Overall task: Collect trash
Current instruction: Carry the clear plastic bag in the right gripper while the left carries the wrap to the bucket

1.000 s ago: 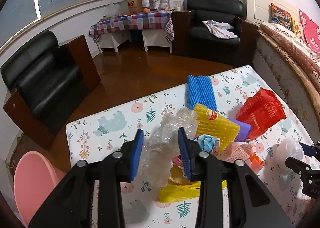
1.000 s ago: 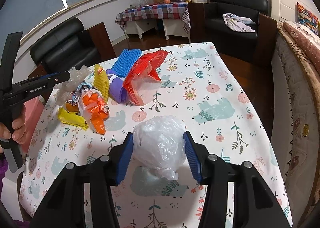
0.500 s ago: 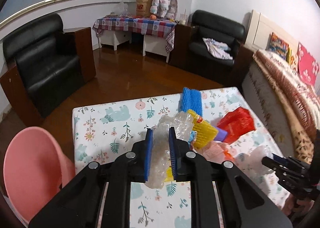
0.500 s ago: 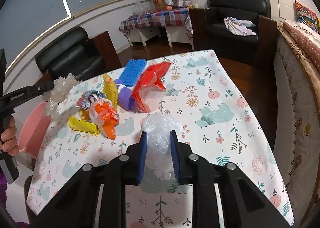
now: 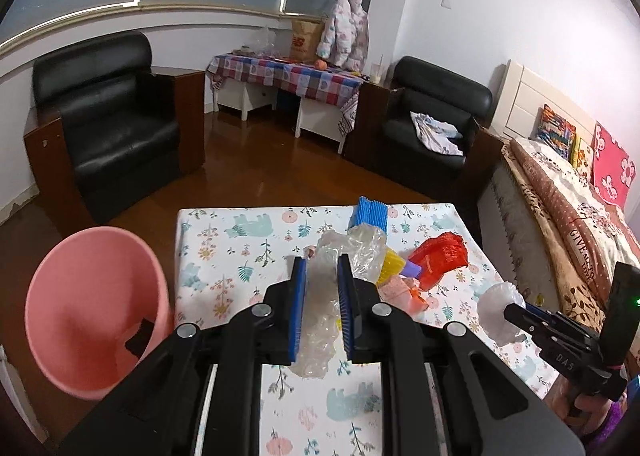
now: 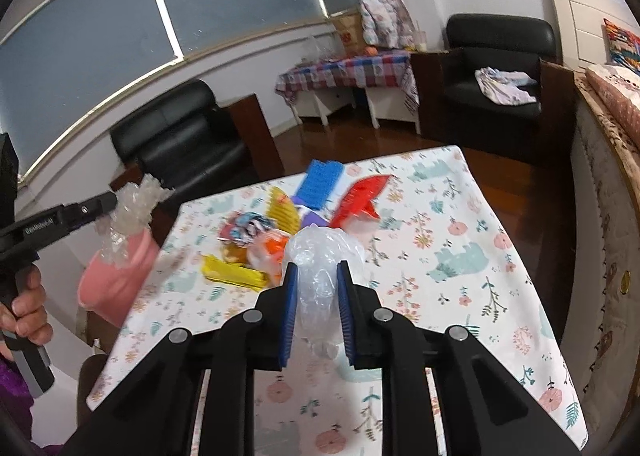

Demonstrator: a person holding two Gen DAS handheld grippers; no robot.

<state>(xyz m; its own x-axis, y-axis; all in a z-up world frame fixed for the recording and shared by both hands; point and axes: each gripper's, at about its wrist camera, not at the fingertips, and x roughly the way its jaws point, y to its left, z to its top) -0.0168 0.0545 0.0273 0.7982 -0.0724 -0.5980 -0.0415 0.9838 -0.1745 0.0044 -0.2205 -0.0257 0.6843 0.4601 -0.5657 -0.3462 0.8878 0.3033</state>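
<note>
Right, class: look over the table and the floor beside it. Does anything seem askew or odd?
Yes. The pink bin beside the table leans at an angle instead of standing upright. Wrappers lie heaped mid-table, as expected for uncollected trash.

You see two black armchairs (image 5: 120, 128) (image 5: 432, 124), a checkered side table (image 5: 288, 74) between them, and a bed (image 5: 568, 192) at right.

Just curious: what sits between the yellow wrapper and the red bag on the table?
In the right wrist view, a heap of crumpled wrappers, orange packaging and a purple piece lie between the yellow wrapper and the red bag.
</note>
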